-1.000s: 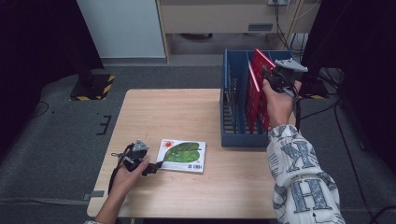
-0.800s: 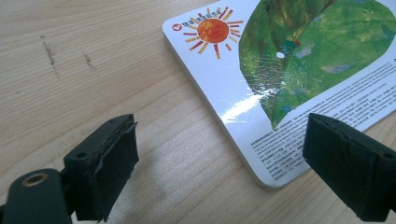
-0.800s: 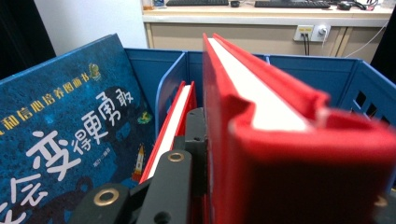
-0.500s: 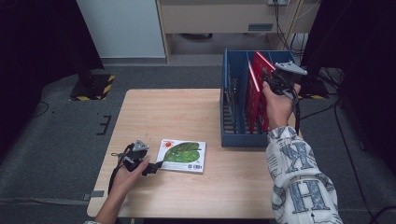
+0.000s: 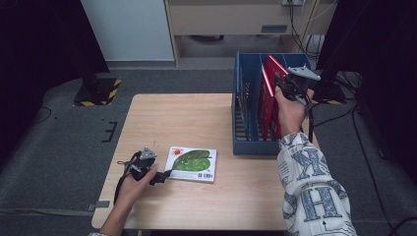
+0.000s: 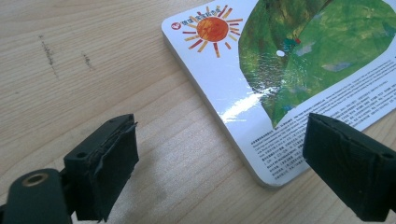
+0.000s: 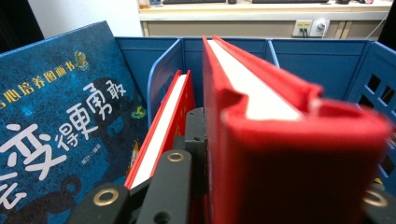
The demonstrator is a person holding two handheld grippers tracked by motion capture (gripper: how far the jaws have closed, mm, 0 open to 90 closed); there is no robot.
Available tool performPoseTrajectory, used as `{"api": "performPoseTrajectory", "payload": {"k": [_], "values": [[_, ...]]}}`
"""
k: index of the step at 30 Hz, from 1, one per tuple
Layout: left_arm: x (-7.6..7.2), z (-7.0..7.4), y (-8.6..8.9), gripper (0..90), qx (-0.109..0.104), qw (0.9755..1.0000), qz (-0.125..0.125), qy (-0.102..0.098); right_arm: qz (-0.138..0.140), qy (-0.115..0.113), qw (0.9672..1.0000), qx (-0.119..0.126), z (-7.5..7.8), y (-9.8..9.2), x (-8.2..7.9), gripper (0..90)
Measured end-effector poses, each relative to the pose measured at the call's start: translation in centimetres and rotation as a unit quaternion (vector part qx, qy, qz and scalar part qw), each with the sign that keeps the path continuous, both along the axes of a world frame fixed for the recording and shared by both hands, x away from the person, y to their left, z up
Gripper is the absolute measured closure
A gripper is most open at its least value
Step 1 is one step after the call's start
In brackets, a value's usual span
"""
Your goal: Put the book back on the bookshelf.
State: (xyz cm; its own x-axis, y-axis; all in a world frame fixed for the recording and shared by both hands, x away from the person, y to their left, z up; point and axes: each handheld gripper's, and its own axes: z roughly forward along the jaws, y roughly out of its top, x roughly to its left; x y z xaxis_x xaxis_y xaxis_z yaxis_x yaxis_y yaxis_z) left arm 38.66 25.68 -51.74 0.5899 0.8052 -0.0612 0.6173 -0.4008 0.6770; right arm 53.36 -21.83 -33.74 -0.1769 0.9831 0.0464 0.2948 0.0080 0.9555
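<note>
The right gripper point(image 5: 284, 81) is clamped on a red book point(image 5: 269, 93), tilted over the blue rack point(image 5: 241, 137) at the far right for slotting. The left gripper point(image 5: 164, 175) waits wide open beside the green book point(image 5: 193, 163) near left.

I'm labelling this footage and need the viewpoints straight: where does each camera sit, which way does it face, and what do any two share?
High view: above the person's side, facing forward and down on the table; both forearms show.
Left gripper view: on the left hand-held gripper, open, aimed down at the green leaf book; its black jaws show.
Right gripper view: on the right hand-held gripper, along the red book it clamps, into the blue rack.
Shared: high and left views show the leaf book.
</note>
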Motion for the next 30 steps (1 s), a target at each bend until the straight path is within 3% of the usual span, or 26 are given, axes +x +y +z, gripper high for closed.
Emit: {"api": "performPoseTrajectory", "payload": {"k": [16, 30], "values": [[0.0, 0.0, 0.0, 9.9, 0.000, 1.0000, -0.001, 0.000, 0.000, 0.003, 1.0000, 0.000, -0.9, 0.0, 0.5, 78.9], [0.0, 0.1, 0.0, 10.1, 0.001, 1.0000, -0.001, -0.003, -0.005, 0.013, 0.9999, 0.008, -2.6, -0.5, 0.6, 78.9]]}}
